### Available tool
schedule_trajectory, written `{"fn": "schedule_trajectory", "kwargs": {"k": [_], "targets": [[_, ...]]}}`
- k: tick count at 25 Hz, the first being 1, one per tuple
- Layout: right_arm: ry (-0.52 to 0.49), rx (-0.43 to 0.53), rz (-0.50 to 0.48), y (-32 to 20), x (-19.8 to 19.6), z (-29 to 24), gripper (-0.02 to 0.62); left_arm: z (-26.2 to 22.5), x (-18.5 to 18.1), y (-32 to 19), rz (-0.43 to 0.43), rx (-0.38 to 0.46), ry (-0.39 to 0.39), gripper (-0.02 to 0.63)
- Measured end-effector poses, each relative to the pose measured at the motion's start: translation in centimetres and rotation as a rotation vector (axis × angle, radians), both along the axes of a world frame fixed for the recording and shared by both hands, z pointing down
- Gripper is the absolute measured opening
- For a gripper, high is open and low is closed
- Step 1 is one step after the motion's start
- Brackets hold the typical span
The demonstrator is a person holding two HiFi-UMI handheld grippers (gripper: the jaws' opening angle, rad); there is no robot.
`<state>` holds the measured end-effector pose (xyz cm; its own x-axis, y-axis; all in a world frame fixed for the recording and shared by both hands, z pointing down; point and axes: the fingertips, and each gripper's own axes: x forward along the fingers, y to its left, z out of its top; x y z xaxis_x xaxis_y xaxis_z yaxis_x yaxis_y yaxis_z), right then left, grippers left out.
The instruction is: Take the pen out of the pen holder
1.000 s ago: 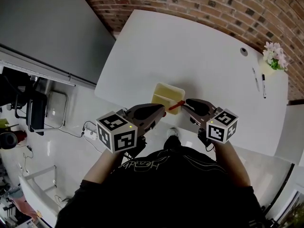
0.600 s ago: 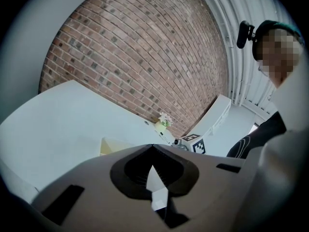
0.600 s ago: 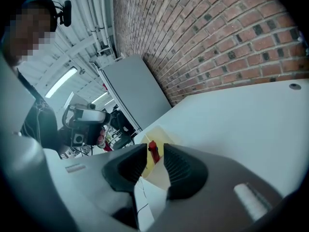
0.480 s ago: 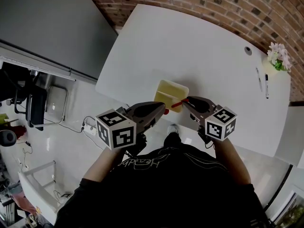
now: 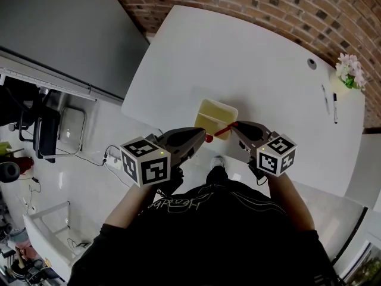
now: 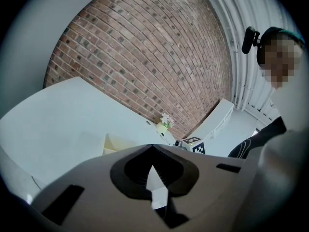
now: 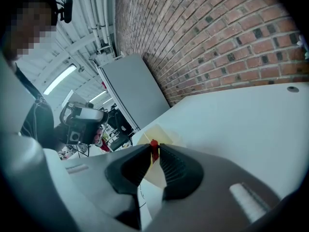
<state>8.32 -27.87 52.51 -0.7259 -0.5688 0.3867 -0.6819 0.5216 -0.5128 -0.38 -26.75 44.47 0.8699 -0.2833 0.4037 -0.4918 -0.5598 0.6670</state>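
Observation:
A pale yellow, see-through pen holder [image 5: 215, 115] stands near the front edge of the white table [image 5: 238, 58]. A red pen [image 5: 221, 130] leans out of it toward the right. My right gripper [image 5: 234, 127] has just been closing its jaws. In the right gripper view the pen's red end [image 7: 154, 149] sits between the pads, which touch it on both sides. My left gripper [image 5: 202, 137] is at the holder's near left corner with its tips [image 6: 152, 145] together. The holder [image 6: 115, 144] shows just left of them. I cannot tell whether they pinch its rim.
At the table's far right stand a small pot of flowers [image 5: 348, 71] and two pens, a black one [image 5: 334, 108] and a thinner one [image 5: 324, 99]. A round cable hole [image 5: 312, 64] is nearby. A brick wall runs behind the table and a grey cabinet [image 5: 59, 34] stands at the left.
The right gripper's jaws have narrowed around the red pen's upper end. Both hands have stayed in place beside the holder.

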Motion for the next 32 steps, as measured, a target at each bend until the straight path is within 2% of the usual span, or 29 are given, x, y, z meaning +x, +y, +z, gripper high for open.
{"fn": "schedule_trajectory", "kwargs": {"k": [13, 23, 32], "targets": [[0.009, 0.041, 0.04, -0.1, 0.4, -1.1, 0.049, -0.2, -0.9, 1.0, -0.021, 0.01, -0.008, 0.003], [-0.029, 0.097, 0.107, 0.2, 1.8, -4.3, 0.049, -1.8, -1.7, 2.7, -0.022, 0.048, -0.008, 0.003], [-0.064, 0.188, 0.13, 1.1, 1.6, -8.6, 0.049, -3.6, -2.3, 4.2, -0.027, 0.088, 0.012, 0.003]]}}
